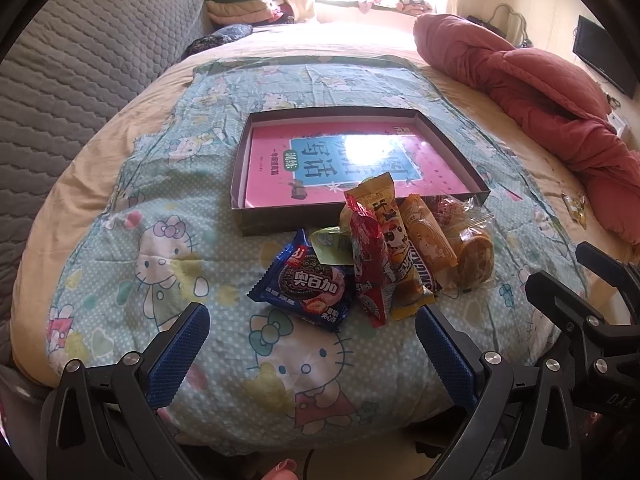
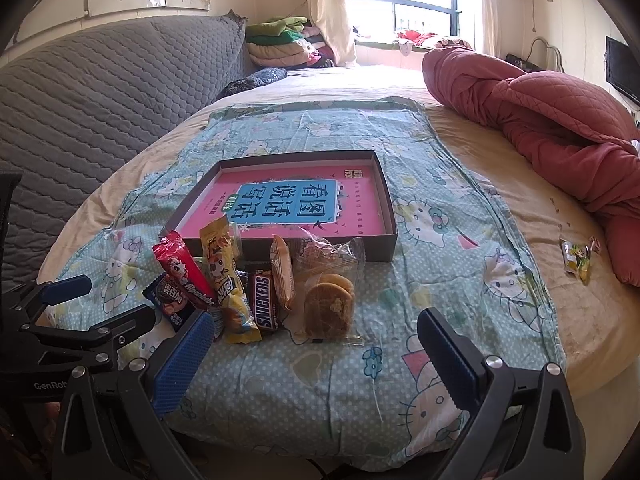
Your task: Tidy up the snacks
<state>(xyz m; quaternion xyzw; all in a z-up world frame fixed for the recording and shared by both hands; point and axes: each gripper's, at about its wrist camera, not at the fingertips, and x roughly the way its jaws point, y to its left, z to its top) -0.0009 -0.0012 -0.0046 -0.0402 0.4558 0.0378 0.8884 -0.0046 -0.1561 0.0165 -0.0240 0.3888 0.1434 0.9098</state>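
A pile of snacks lies on the cartoon-cat blanket (image 1: pixel 168 240) just before a shallow dark box (image 1: pixel 280 220) (image 2: pixel 376 248) that holds a pink book. The pile has a blue cookie packet (image 1: pixel 304 284) (image 2: pixel 172 300), a red packet (image 1: pixel 368 256) (image 2: pixel 180 268), a yellow packet (image 2: pixel 224 264), a Snickers bar (image 2: pixel 264 300) and a clear bag of round pastries (image 1: pixel 472 256) (image 2: pixel 328 292). My left gripper (image 1: pixel 312 316) (image 2: pixel 116 300) is open, just short of the blue packet. My right gripper (image 2: pixel 318 320) (image 1: pixel 560 268) is open, near the pastry bag, holding nothing.
A rolled red quilt (image 2: pixel 540 112) lies along the bed's right side, with small loose candies (image 2: pixel 578 260) beside it. A grey quilted headboard (image 2: pixel 100 92) runs along the left. Folded clothes (image 2: pixel 280 40) are stacked at the far end by the window.
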